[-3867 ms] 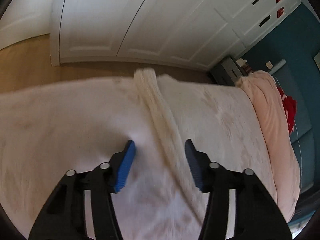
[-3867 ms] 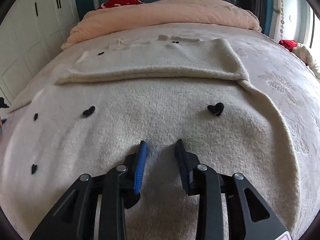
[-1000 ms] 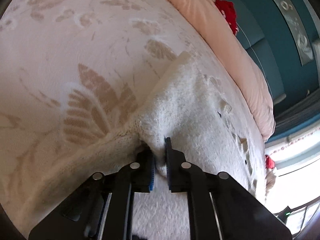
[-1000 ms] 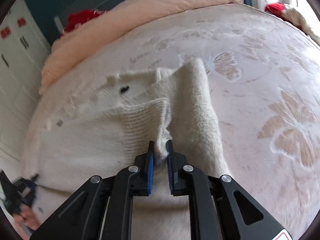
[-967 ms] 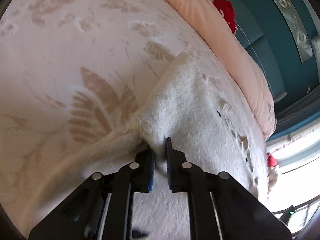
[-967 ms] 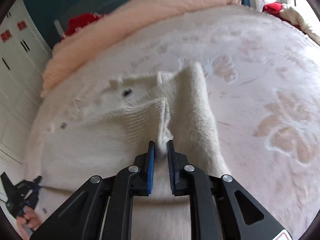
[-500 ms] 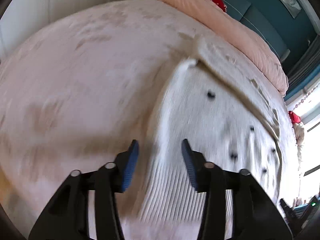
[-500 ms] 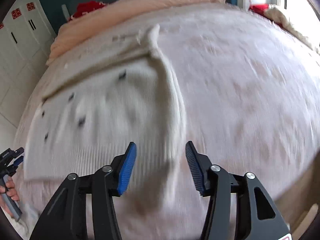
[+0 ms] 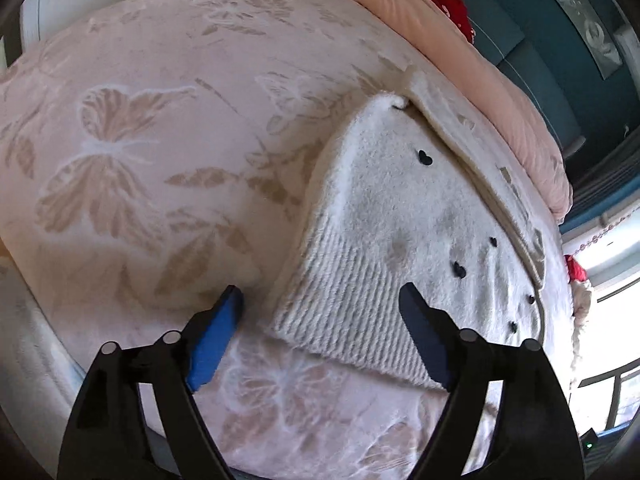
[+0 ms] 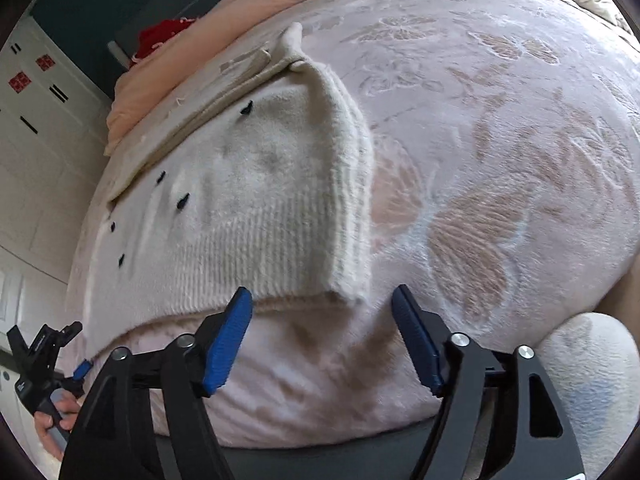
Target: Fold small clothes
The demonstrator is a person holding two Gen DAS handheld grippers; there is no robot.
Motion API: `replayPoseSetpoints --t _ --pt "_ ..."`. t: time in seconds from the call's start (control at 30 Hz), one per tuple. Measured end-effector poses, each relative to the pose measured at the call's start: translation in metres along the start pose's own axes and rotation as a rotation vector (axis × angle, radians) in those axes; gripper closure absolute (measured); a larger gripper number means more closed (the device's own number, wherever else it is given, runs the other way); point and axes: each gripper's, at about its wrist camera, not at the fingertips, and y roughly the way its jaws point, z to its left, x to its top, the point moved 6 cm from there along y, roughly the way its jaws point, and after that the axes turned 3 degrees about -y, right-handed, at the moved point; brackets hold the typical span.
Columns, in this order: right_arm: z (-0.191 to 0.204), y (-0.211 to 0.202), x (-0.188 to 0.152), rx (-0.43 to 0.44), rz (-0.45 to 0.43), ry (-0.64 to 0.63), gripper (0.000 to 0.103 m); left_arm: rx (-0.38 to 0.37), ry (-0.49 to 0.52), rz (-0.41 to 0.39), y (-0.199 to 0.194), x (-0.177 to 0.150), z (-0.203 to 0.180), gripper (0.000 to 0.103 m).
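A cream sweater [image 9: 404, 220] dotted with small black hearts lies folded flat on my bed's pink butterfly blanket [image 9: 132, 152]. Its long axis runs left to right, ribbed hem along the near edge. My left tongs [image 9: 320, 336] and right tongs [image 10: 322, 334] both hover released, gaping wide, at the hem's two near corners.

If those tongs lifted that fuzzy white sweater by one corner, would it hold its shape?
Probably not. The sweater is soft knit lying folded flat on the bedspread, so it would likely droop and unfold. Its fuzzy ribbed hem should grip well rather than slip.
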Motion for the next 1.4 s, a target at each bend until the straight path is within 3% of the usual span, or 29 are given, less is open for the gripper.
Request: replayPoseSetpoints --t 0.13,0.2,0.23,0.27,0.3,0.33,0.37,0.47,0.67,0.83,0.93,1.1,1.27,1.4 --pt "0.006 0.006 0.010 0.029 -0.016 0.027 0.031 -0.002 0.012 0.030 0.007 0.001 -0.009 0.030" --pt "0.008 0.008 0.015 0.041 -0.020 0.046 0.036 0.006 0.041 0.051 0.011 0.000 -0.017 0.053" --pt "0.009 0.010 0.018 0.044 -0.021 0.058 0.045 0.019 0.058 0.069 0.015 -0.001 -0.020 0.060" --pt "0.010 0.012 0.021 0.045 -0.018 0.065 0.060 0.025 0.067 0.081 0.017 -0.002 -0.022 0.079" --pt "0.011 0.014 0.024 0.043 -0.015 0.072 0.068 0.012 0.075 0.111 0.021 -0.004 -0.026 0.089" --pt "0.011 0.016 0.025 0.039 -0.009 0.078 0.086 0.014 0.076 0.121 0.022 -0.005 -0.028 0.089" --pt "0.012 0.018 0.027 0.039 0.001 0.083 0.091 0.024 0.080 0.116 0.021 -0.004 -0.029 0.091" --pt "0.013 0.013 0.032 0.047 -0.010 0.106 0.094 0.034 0.096 0.111 0.016 -0.003 -0.036 0.093" --pt "0.021 -0.008 0.039 0.076 -0.052 0.086 0.095 0.030 0.156 0.084 -0.006 0.001 -0.053 0.093" --pt "0.016 -0.003 0.034 0.083 -0.025 0.087 0.092 0.031 0.084 0.070 -0.006 0.003 -0.040 0.089" --pt "0.013 0.003 0.029 0.068 -0.004 0.079 0.089 0.077 0.074 0.086 0.002 0.001 -0.026 0.087" --pt "0.007 0.013 0.024 0.062 0.017 0.099 0.084 0.123 0.067 0.089 0.010 -0.002 -0.013 0.070" --pt "0.006 0.020 0.024 0.067 0.023 0.105 0.070 0.112 0.096 0.089 0.015 -0.003 -0.022 0.048" --pt "0.011 0.024 0.027 0.067 0.019 0.098 0.061 0.144 0.143 0.080 0.021 -0.006 -0.032 0.038"
